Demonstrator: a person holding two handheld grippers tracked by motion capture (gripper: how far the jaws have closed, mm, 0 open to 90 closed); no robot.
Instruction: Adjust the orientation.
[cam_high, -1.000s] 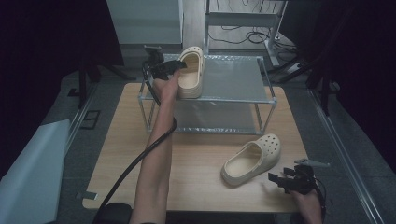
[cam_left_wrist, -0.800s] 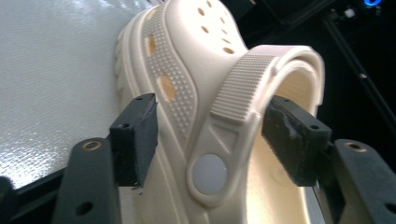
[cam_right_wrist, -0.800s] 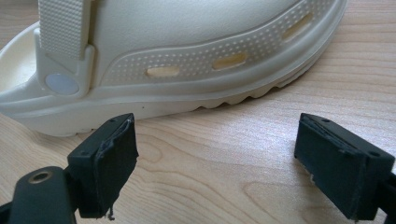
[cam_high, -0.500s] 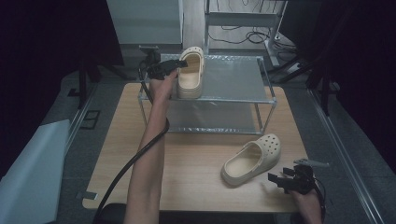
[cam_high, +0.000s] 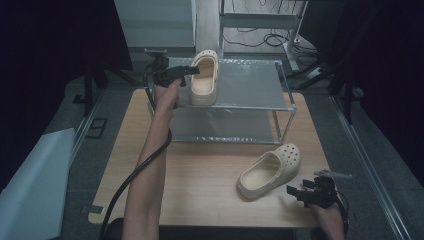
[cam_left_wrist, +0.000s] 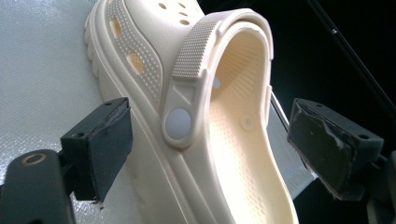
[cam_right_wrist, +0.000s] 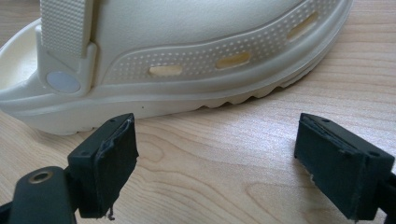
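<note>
in the left gripper view the clog on the shelf (cam_left_wrist: 205, 121) runs off the frame — its toe cut at the top, its heel end at the bottom. in the right gripper view the clog on the table (cam_right_wrist: 177, 60) loses its upper at the top edge and its heel at the left. from the high view, the rack's lower shelf (cam_high: 225, 131) sits in shadow under the upper shelf (cam_high: 250, 85) — too dim to read. the right hand (cam_high: 327, 212) is cut by the bottom edge.
</note>
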